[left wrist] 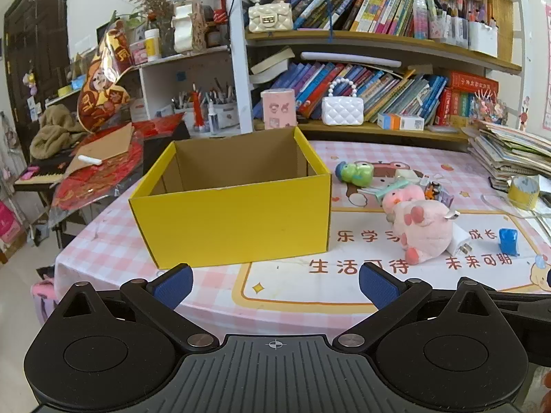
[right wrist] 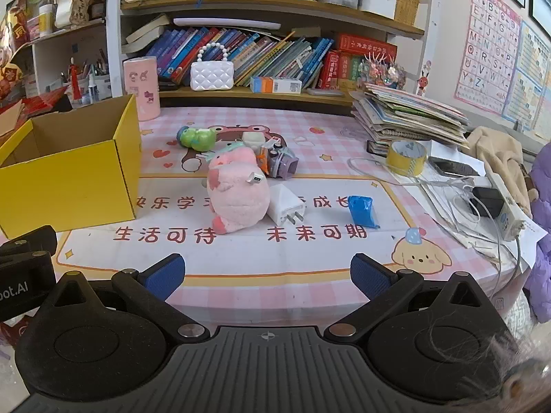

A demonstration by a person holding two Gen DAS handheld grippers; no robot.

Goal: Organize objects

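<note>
Here, at the left of the pink checked table (right wrist: 310,127), an open yellow cardboard box (left wrist: 237,220) stands empty, its brown inside bare. The left tool (left wrist: 274,284) hovers just before the box's near wall, jaws spread fully wide, gripping nothing. To the right of the box lies the clutter to be sorted: a green frog-like toy (right wrist: 196,137) at the back, a pink plush pig (right wrist: 237,196) on its side, a white wall charger (right wrist: 286,208) touching the plush, a small purple toy (right wrist: 280,161) behind, and a crinkled blue packet (right wrist: 361,211) apart, furthest right. The right tool (right wrist: 267,275) faces this group from nearby, equally wide and empty. The plush looks soft and light; it should squash under the pads, so a grip across its round body seems safest. The charger looks hard and smooth, likelier to slip, best pinched across its flat sides.
</note>
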